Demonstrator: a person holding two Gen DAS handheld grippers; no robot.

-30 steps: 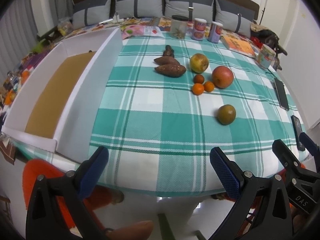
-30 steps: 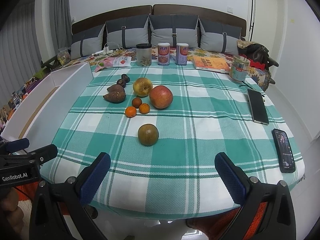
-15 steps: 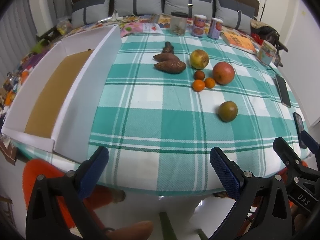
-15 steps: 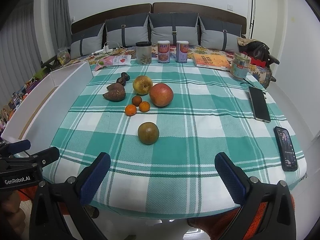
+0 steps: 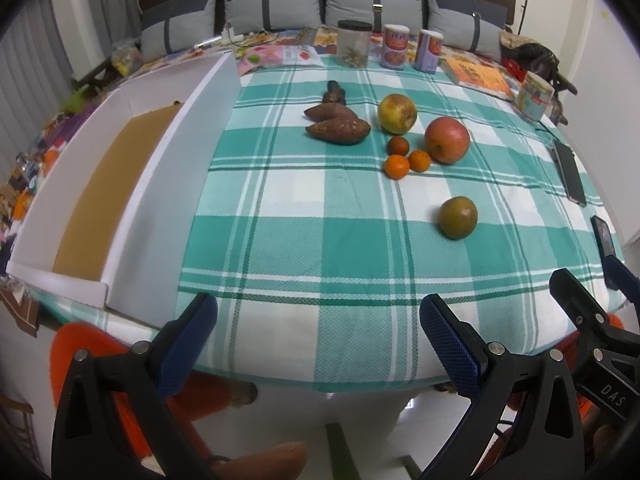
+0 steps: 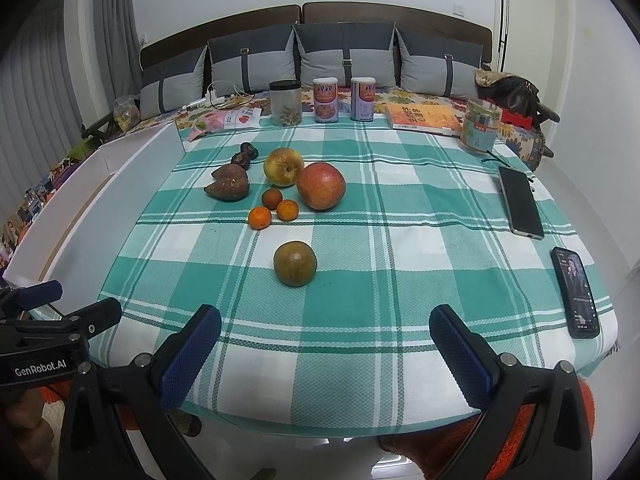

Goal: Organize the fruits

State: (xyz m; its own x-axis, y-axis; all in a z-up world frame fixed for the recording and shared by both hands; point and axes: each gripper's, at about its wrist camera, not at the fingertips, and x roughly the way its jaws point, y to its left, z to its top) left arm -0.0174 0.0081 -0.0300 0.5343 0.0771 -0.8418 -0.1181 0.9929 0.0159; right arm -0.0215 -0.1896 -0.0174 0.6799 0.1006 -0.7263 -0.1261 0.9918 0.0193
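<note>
Hovering level at the table's near edge, left gripper and right gripper gape.

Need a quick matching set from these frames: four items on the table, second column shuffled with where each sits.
Things:
1. brownish-green fruit
2. red apple
3. sweet potatoes
4. lit phone

Places:
A. table's right edge, near corner
B. alone, nearest the grippers
C. left end of the cluster, toward the white box
D. right of the yellow apple, touching it or nearly so

Pairs: 1-B, 2-D, 3-C, 4-A
</note>
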